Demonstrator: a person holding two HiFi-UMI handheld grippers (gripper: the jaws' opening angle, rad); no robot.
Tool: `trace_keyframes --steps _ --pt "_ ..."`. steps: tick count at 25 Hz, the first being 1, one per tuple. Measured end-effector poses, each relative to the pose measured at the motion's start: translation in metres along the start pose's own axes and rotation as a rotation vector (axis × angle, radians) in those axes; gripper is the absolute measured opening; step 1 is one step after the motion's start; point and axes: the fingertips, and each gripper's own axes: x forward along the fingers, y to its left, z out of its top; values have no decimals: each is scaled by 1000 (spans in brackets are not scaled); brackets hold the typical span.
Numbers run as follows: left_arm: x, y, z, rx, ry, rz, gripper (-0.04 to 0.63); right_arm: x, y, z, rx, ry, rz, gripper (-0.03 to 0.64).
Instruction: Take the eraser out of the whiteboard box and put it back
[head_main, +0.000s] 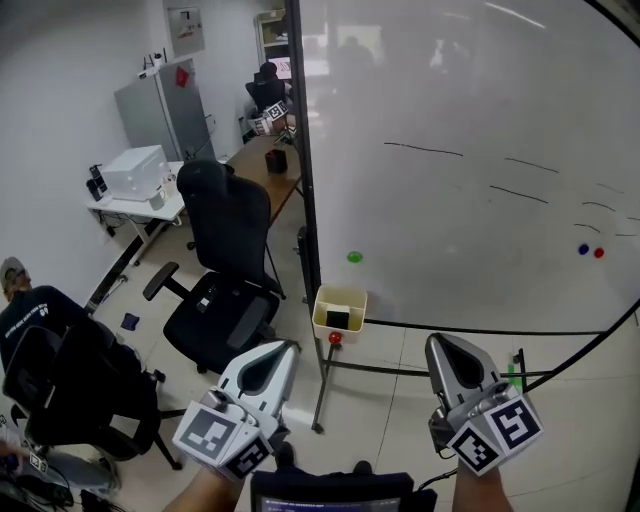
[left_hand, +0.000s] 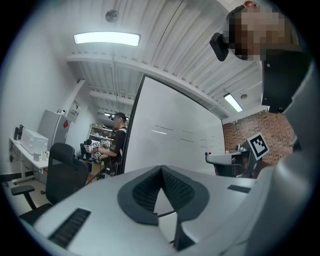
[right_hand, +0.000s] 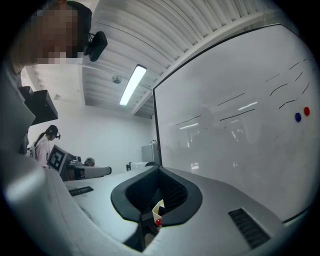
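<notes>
The eraser (head_main: 338, 319) sits down inside the box (head_main: 341, 296), a dark block against the pale walls, so nothing has been taken out yet. The box hangs at the lower left corner of the whiteboard (head_main: 470, 200), right beside the black frame post, handy for whoever writes there, with a small red knob (head_main: 335, 338) just under it.

Both grippers are held level and well short of the box, aimed at the board. The left gripper (head_main: 289, 347) has its jaws pressed together with nothing between them; its own view shows the two ribbed pads meeting at the tip. The right gripper (head_main: 435, 341) is closed and empty as well. Through the slot below its tips, its view catches the box and the red knob, so I judge this one is lined up for the reach.

Whichever goes in, the jaws must part before dropping over the eraser from above, since the box walls screen its sides. An office chair (head_main: 225, 225) stands just left of the stand, close to the left side's approach.
</notes>
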Motion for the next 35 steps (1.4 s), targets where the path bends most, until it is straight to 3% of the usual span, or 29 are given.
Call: trace_keyframes --steps 12,21,26,29,35 --pt "22 120 -2 -40 27 -109 37 92 17 -18 -5 -14 -179 23" --pt "39 144 -5 -49 26 -135 37 116 14 -27 -12 2 -215 23" --pt "48 153 -13 -53 15 -116 37 131 7 -44 0 44 -242 27" --pt "57 163 -31 -58 42 -90 37 150 6 -70 22 90 -225 136" --pt "75 197 -83 -58 129 -9 37 182 -3 -132 69 204 -240 167"
